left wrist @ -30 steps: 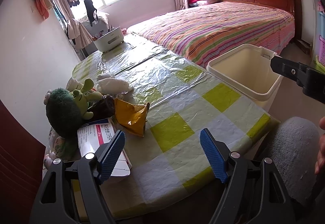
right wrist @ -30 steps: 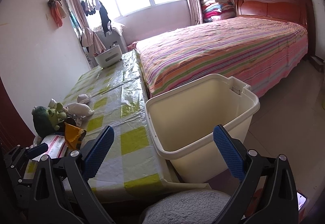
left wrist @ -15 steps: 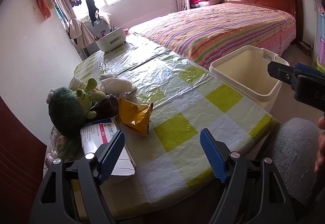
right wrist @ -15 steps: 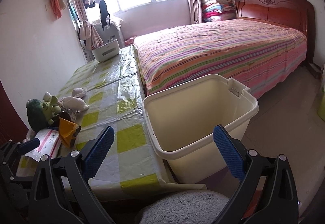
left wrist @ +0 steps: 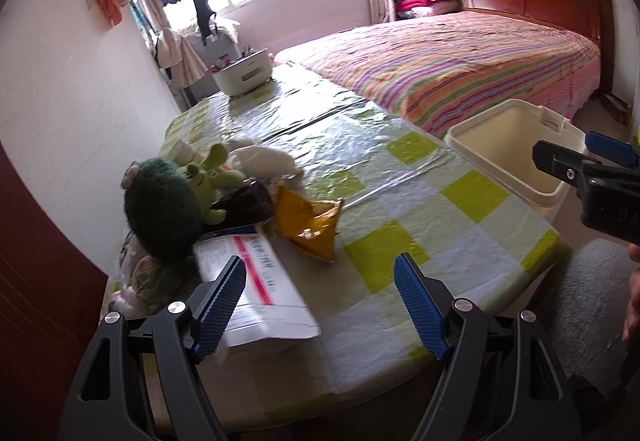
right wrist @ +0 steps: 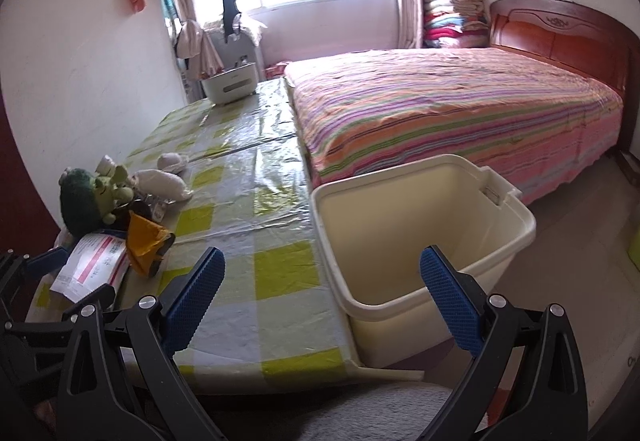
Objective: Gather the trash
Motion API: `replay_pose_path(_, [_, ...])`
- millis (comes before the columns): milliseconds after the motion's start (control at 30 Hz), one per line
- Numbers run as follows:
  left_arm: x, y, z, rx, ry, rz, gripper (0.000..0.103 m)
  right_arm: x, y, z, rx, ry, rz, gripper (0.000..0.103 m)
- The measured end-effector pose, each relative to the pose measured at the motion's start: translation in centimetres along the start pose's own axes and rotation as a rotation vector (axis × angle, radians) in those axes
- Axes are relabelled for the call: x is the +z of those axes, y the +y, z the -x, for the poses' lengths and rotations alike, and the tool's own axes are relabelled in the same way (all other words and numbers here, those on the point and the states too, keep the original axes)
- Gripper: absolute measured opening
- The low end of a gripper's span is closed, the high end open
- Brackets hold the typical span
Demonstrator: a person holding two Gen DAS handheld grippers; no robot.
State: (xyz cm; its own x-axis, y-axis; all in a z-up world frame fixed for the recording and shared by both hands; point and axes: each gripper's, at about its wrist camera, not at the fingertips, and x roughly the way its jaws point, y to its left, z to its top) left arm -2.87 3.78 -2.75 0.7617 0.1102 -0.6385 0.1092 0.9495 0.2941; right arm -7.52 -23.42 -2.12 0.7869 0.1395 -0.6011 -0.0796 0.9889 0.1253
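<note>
My left claw (left wrist: 320, 305) is spread wide and holds nothing, its ridged blue pads hovering above the near edge of the surface (left wrist: 400, 185), which is covered in a glossy, crinkled yellow-green and white checked plastic cloth. My right claw (right wrist: 320, 301) is likewise wide and empty, poised between that cloth and the cream, smooth-walled rectangular plastic bin (right wrist: 516, 237) standing on the floor against the surface's edge.

The trash lies in a cluster at the left of the surface: a crumpled orange foil wrapper (left wrist: 310, 221), stiff-creased and pointed; a flat white cardboard box with a red stripe (left wrist: 256, 281), overhanging the near edge; a dark crinkly wrapper (left wrist: 248, 201); and soft white crumpled tissue (left wrist: 264, 161). A fuzzy green plush toy (left wrist: 168, 201) rests against the dark wrapper and just beside the box.

Risks, in my judgement: the foil may slide on the slick cloth or slip from my pads; a careless closure could catch the plush, which is not trash; nudging the overhanging box could tip it off the surface; the loose cloth may bunch and drag.
</note>
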Motion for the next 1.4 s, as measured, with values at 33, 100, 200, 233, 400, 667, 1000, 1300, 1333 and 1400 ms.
replay_pose_path(33, [-0.2, 0.5, 0.0, 0.008, 0.005, 0.009, 0.074, 0.1, 0.2, 0.0, 0.003, -0.001, 0.009, 0.097])
replay_pose_path(100, [-0.5, 1.3, -0.1, 0.024, 0.014, 0.027, 0.074, 0.1, 0.9, 0.0, 0.024, -0.002, 0.029, 0.097])
replay_pose_path(200, [-1.1, 2.6, -0.1, 0.044, 0.028, 0.057, 0.074, 0.2, 1.8, -0.1, 0.052, -0.007, 0.055, 0.097])
replay_pose_path(233, [-1.4, 3.2, -0.1, 0.057, 0.035, 0.072, 0.074, 0.2, 2.2, -0.1, 0.069, -0.009, 0.063, 0.097])
replay_pose_path(400, [-2.9, 6.0, 0.2, 0.103, 0.06, 0.135, 0.074, 0.4, 4.3, 0.3, 0.13, -0.033, 0.124, 0.097])
replay_pose_path(667, [-4.6, 10.1, 2.0, 0.113, 0.037, 0.243, 0.074, 0.9, 7.1, 1.7, 0.244, -0.077, 0.162, 0.097])
replay_pose_path(1000, [-6.5, 12.4, 3.0, 0.128, 0.052, 0.278, 0.074, 2.3, 13.4, -1.4, 0.481, 0.185, 0.134, 0.097])
replay_pose_path(1300, [-7.9, 15.9, 3.3, 0.145, 0.073, 0.38, 0.074, 2.8, 21.4, -9.1, 0.531, 0.673, 0.227, 0.097])
replay_pose_path(1333, [-8.1, 16.6, 3.4, 0.15, 0.076, 0.399, 0.074, 2.7, 22.3, -9.8, 0.516, 0.693, 0.259, 0.097])
replay_pose_path(1400, [-8.5, 17.6, 3.4, 0.148, 0.088, 0.431, 0.074, 2.3, 23.7, -11.1, 0.498, 0.735, 0.301, 0.097])
